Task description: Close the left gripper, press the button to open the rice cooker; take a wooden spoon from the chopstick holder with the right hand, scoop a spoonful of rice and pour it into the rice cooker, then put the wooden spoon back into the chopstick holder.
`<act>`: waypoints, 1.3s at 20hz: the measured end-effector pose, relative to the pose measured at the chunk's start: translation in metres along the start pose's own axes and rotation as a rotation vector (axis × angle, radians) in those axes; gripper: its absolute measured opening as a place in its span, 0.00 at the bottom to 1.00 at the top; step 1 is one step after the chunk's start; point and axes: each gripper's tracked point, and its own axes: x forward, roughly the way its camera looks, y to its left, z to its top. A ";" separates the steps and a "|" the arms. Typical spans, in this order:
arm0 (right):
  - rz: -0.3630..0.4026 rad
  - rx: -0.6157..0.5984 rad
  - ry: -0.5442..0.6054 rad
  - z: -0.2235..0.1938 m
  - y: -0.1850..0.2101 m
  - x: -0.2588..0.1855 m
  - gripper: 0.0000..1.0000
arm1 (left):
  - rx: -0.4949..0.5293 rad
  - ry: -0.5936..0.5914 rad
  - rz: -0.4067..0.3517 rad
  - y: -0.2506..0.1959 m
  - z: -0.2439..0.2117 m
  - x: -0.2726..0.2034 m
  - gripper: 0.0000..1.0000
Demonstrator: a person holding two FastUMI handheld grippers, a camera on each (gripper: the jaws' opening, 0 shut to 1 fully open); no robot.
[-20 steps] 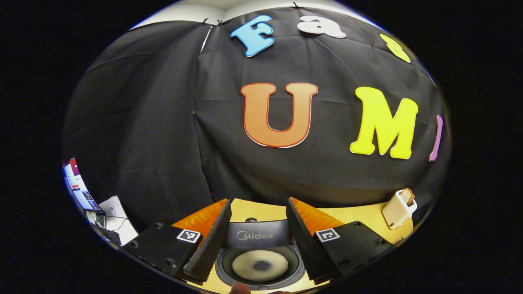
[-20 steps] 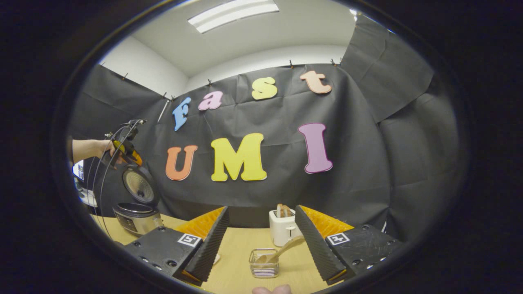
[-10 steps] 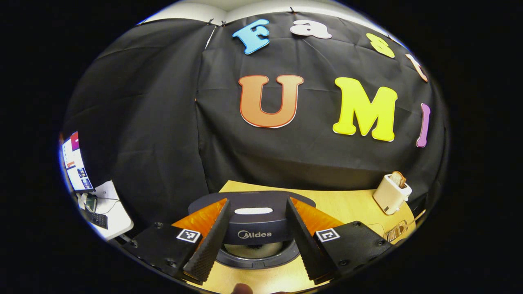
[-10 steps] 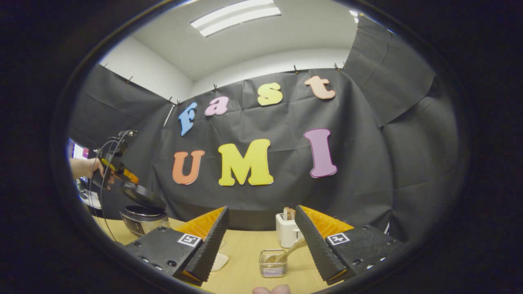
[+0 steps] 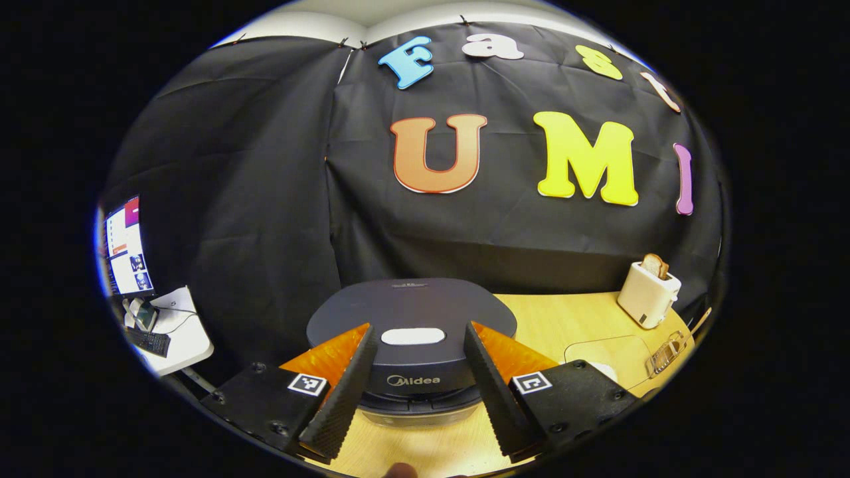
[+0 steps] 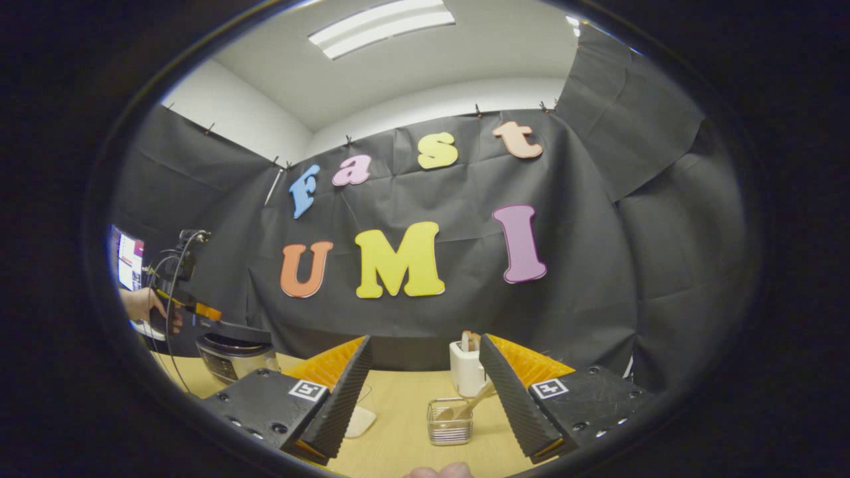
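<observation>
Hovering above the wooden table (image 5: 571, 317), the left gripper (image 5: 415, 398) had its two fingers spread wide with nothing between them, and the dark grey round rice cooker (image 5: 412, 332) sat right in that gap, lid down flat over the body. On the lid's top, the pale oval button (image 5: 412, 336) lay between the fingers, untouched by either one. Off to the right stood a cream toaster (image 5: 649, 293) with a slice of bread poking out, near the black cloth wall. Closer to the edge of the table sat the clear glass chopstick holder (image 5: 666, 344), with a light wooden spoon (image 5: 698, 321) leaning out of it.

Over in the right gripper view, the right gripper (image 6: 425, 405) was likewise wide open and empty, held low above the table. Just ahead, between its fingers, the chopstick holder (image 6: 449, 421) stood upright with the spoon (image 6: 473, 401) resting inside, handle tilted to the right, and the toaster (image 6: 467, 366) right behind it. Far left, the cooker (image 6: 236, 345) showed with the other gripper (image 6: 186, 307) at its lid, a hand (image 6: 143, 304) holding it. A white flat object (image 6: 360, 421) lay partly hidden beside the left finger; I could not tell what it was.
</observation>
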 end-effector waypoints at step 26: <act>-0.038 0.048 0.107 -0.048 0.002 0.010 0.95 | 0.018 -0.110 0.018 -0.007 -0.037 0.006 0.86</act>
